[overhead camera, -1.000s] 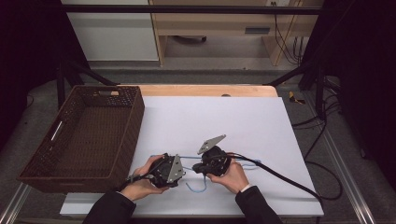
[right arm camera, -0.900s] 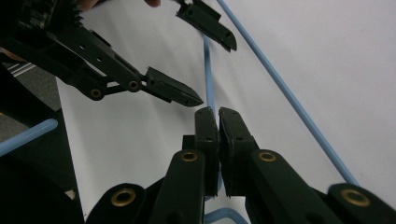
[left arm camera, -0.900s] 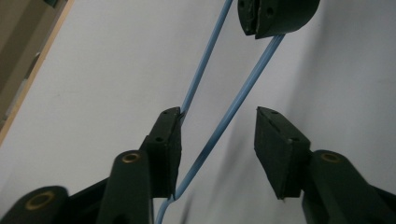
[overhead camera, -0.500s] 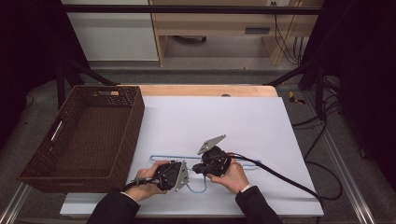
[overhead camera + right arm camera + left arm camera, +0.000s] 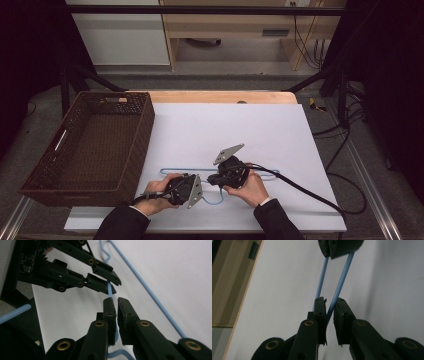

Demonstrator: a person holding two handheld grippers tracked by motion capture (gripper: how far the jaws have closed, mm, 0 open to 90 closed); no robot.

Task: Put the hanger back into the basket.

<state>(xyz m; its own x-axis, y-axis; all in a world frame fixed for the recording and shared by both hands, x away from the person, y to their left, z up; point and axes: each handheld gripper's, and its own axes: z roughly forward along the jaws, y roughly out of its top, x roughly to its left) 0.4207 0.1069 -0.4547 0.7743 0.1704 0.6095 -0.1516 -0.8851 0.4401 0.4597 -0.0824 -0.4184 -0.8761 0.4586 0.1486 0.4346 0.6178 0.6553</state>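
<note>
While gripped from both sides near the front edge of the white-topped table (image 5: 280,130), thin light-blue wire clothes hanger (image 5: 172,170) lying flat between two hands. Left hand-held black two-jaw gripper (image 5: 198,184) nearly closed around one blue wire strand, seen passing between the jaws in the left gripper view (image 5: 329,312). Right hand-held black gripper (image 5: 212,178) likewise narrowed onto the wire close by, just opposite the left one's jaws (image 5: 113,305). Dark brown woven wicker basket (image 5: 50,180) standing apart at the table's left.
</note>
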